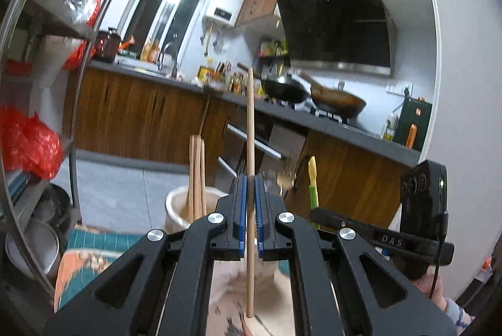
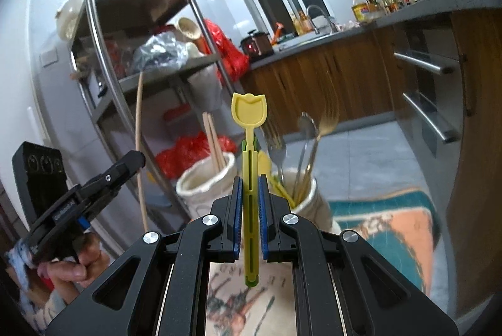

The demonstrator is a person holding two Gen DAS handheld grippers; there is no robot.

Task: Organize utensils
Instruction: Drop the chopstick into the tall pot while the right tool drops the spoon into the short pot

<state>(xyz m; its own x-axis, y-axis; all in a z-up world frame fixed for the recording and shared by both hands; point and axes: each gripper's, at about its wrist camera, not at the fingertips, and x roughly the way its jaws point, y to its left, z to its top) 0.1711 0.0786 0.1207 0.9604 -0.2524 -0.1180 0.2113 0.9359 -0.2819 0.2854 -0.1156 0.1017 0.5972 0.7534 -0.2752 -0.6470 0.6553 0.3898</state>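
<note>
Setting: kitchen with wood-fronted cabinets, a grey counter, a steel shelf rack and a patterned table cover under both tools.

Left wrist view, tool: left gripper [image 1: 251, 210] is clenched on a single wooden chopstick [image 1: 250, 129], pinched near its lower third and standing close to upright.

Left wrist view, target: cream holder [image 1: 175, 204] with three chopsticks [image 1: 197, 173] in it stands just beyond the jaws, to the left, toward the far edge of the cover [image 1: 94, 242].

Left wrist view, risk: grip is low on a long, thin stick; it may pivot between the pads and miss the mouth, or strike the sticks already standing there.

Right wrist view, tool: right gripper [image 2: 250, 210] is clamped on a yellow-green plastic utensil [image 2: 249, 122], tulip-shaped end up.

Right wrist view, target: second holder [image 2: 309, 201] with metal spoons [image 2: 309, 135] and a fork stands just beyond the jaws, to the right; the chopstick holder is beside it on the left.

Right wrist view, risk: slotted handle looks flexible and could slip or twist. Metalware crowds that holder, so entry may snag or tip it.

Shared risk: both tools are near each other; the left gripper's raised chopstick could knock the right's load. Motion blur leaves the holders' exact stance uncertain.
</note>
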